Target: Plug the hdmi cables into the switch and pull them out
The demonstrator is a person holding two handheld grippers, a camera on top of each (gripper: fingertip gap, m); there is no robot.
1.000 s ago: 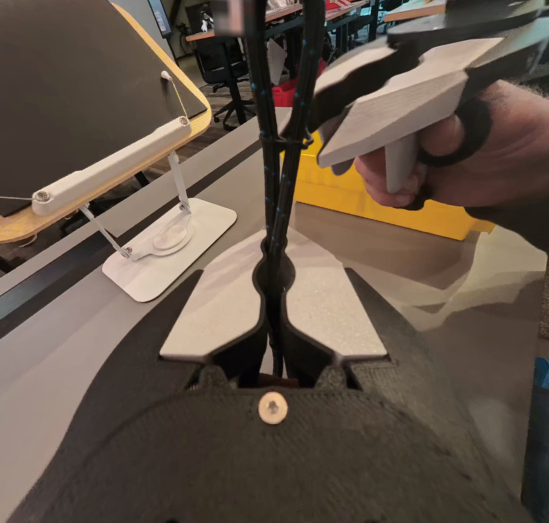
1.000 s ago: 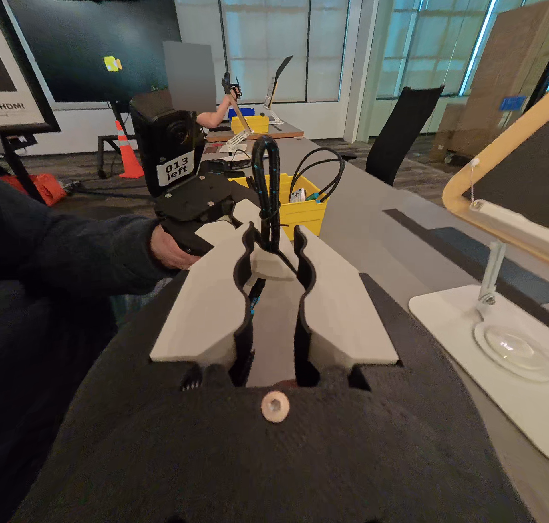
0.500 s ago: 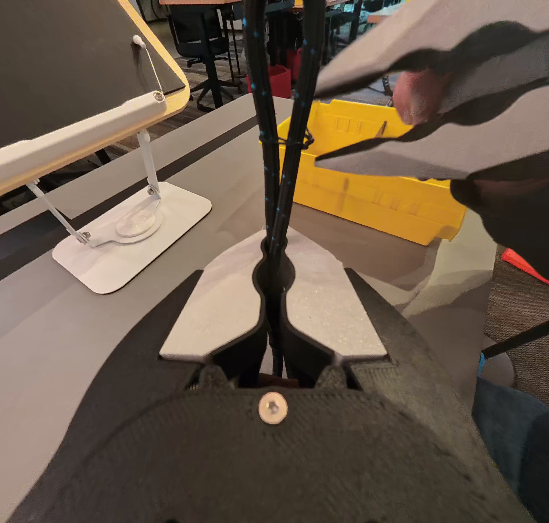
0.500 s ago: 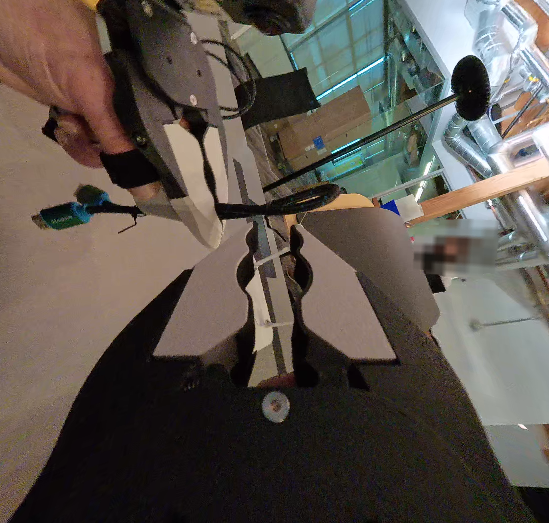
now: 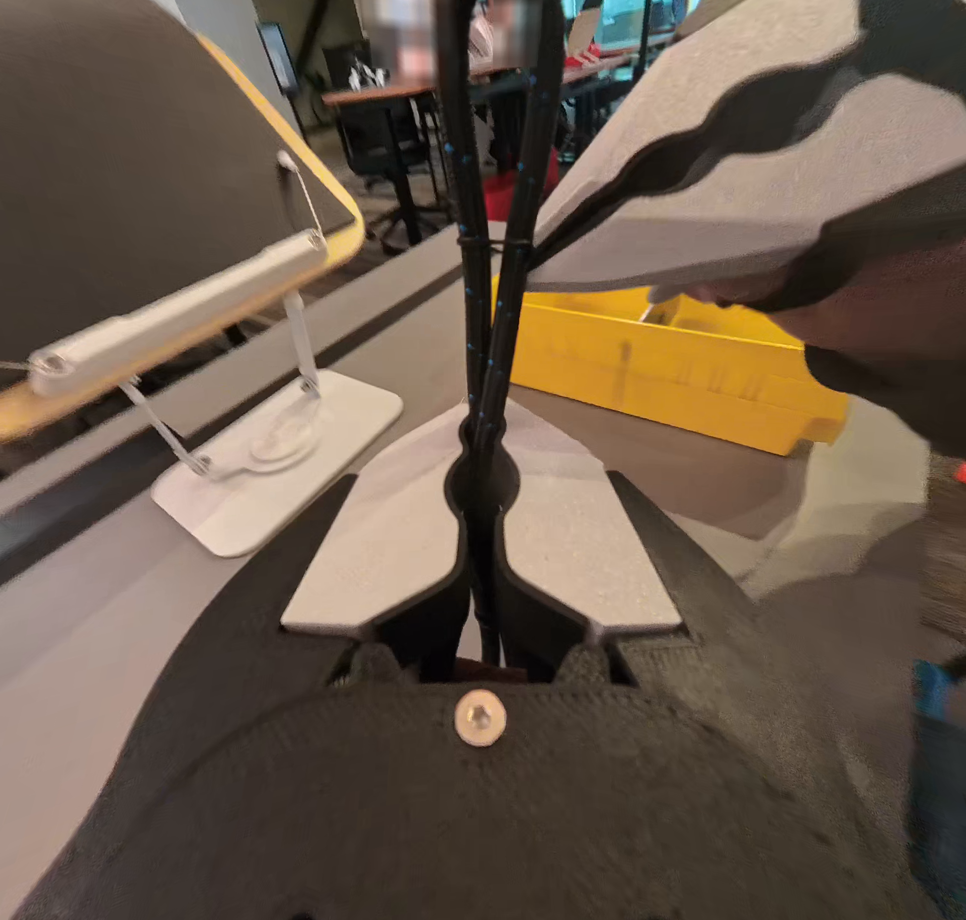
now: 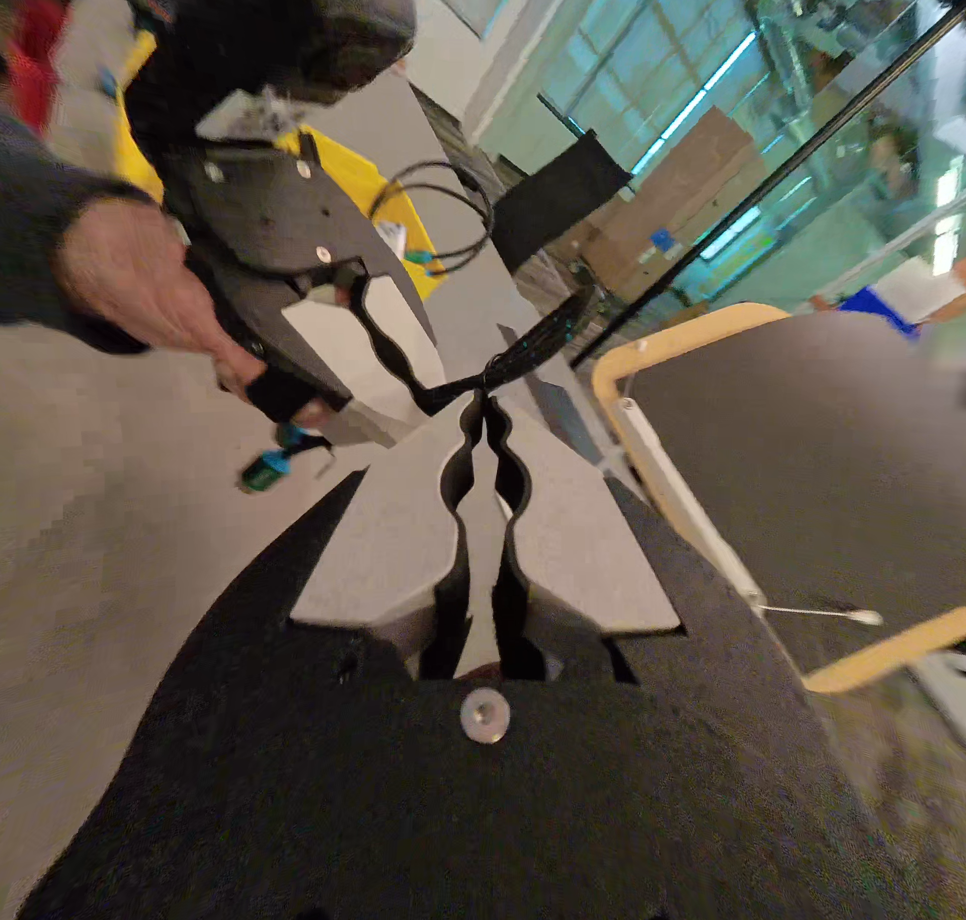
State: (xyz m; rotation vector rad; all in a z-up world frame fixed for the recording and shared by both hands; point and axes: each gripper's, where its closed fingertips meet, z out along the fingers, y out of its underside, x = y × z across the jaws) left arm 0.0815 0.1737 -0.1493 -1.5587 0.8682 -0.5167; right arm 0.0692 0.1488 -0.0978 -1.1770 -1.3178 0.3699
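My left gripper is shut on a bundled black HDMI cable with blue flecks, whose loop rises out of the top of the left wrist view. A thin twist tie binds the bundle. My right gripper is shut, its tips pinching that tie just under the bundle. It enters the left wrist view from the upper right. The right wrist view shows the left gripper held in a hand, with the cable's blue-green plugs hanging below it. No switch is in view.
A yellow bin stands on the grey table behind the cable; it holds another black cable. A dark board with a wooden rim on a white stand is on the left in the left wrist view.
My right gripper has rolled, moved in to the cable bundle and shut its tips on the twist tie. My left gripper keeps its hold on the cable.
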